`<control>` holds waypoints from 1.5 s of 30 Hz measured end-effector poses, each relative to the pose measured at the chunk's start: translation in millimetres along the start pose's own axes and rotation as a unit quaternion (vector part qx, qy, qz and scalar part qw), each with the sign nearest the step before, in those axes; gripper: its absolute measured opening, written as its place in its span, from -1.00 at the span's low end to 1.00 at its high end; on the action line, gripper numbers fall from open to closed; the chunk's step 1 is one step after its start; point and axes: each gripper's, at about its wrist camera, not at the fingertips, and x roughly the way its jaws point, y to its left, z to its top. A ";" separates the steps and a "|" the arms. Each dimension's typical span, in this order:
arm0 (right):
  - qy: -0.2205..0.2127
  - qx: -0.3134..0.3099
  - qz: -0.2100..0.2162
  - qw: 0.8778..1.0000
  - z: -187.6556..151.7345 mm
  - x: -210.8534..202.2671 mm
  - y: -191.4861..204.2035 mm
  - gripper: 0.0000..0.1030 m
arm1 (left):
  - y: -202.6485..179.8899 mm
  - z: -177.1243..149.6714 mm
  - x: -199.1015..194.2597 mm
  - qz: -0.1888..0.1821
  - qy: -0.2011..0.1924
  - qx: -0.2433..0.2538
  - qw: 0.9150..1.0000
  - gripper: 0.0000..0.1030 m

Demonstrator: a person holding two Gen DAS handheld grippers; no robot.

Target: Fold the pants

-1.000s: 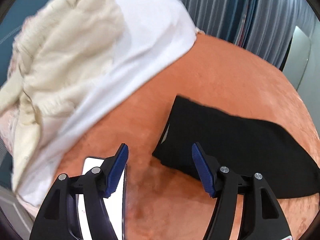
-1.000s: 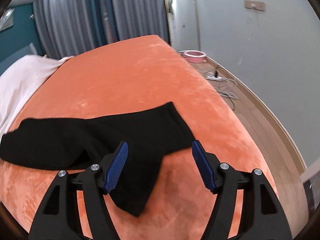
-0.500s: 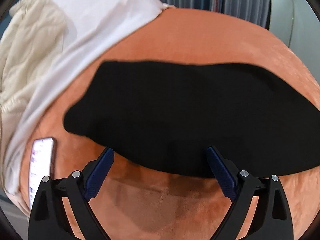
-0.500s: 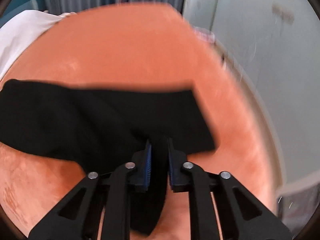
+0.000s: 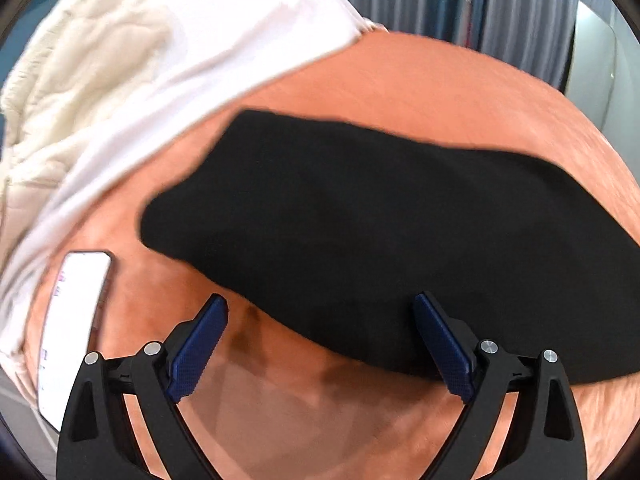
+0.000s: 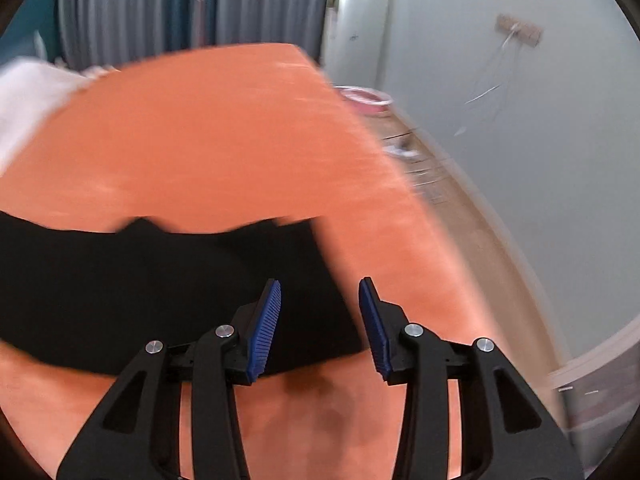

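Black pants (image 5: pixel 400 232) lying flat across the orange bed (image 5: pixel 460 92), long side running left to right. Left gripper (image 5: pixel 320 340) over the near edge, jaws spread wide, nothing pressed between them. Right gripper (image 6: pixel 320 320) at the pants' right end, jaws partway apart and just been opening, cloth seemingly below rather than pinched, though blurred. White sheet (image 5: pixel 248 32) and cream blanket (image 5: pixel 80 60) bunched at far left; phone (image 5: pixel 76 328) beside the pants, screen lit
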 end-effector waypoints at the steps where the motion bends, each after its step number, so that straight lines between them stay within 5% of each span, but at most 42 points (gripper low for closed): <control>1: 0.001 -0.009 0.026 1.000 -3.9 -4.2 13.2 0.10 | 2.9 2.7 -0.4 0.010 -0.010 -0.005 1.000 0.78; 3: 0.014 -0.043 0.025 0.999 -14.7 1.2 36.5 0.46 | 8.4 6.3 7.1 0.023 -0.002 -0.015 1.000 0.78; 4: 0.041 -0.077 -0.018 0.996 -21.3 14.9 53.1 0.13 | 15.4 8.0 13.7 0.018 0.012 -0.030 0.999 0.78; 5: 0.052 -0.093 -0.041 0.993 -23.1 19.4 67.6 0.13 | 21.8 10.1 15.2 0.009 0.016 -0.047 0.999 0.78; 9: -0.018 -0.093 0.069 0.993 1.8 -36.1 151.4 0.19 | 44.4 22.7 6.3 -0.022 -0.019 -0.098 0.995 0.78; 12: -0.037 -0.142 0.167 0.975 28.3 -68.7 260.8 0.34 | 50.3 34.3 13.4 -0.031 -0.020 -0.104 0.994 0.78; 16: -0.009 -0.188 0.254 0.949 37.8 -69.8 389.9 0.34 | 52.9 32.2 32.2 -0.020 0.016 -0.090 0.996 0.78; 21: 0.000 -0.257 0.292 0.921 33.6 -53.6 532.6 0.33 | 61.6 22.6 16.8 -0.025 -0.018 -0.057 0.998 0.78; 25: 0.012 -0.268 0.303 0.914 35.5 -36.0 602.1 0.33 | 81.7 17.7 20.9 -0.091 -0.011 -0.093 0.991 0.78; 32: 0.015 -0.277 0.292 0.915 20.8 -29.5 656.4 0.33 | 85.1 20.4 2.1 -0.124 -0.058 -0.110 0.984 0.78; 39: 0.021 -0.236 0.265 0.935 81.3 -6.6 606.7 0.34 | 92.7 22.2 8.6 -0.137 -0.062 -0.133 0.980 0.78; 45: 0.104 -0.240 0.249 0.933 102.9 53.3 584.8 0.36 | 79.6 30.8 -4.2 -0.161 -0.109 -0.137 0.971 0.78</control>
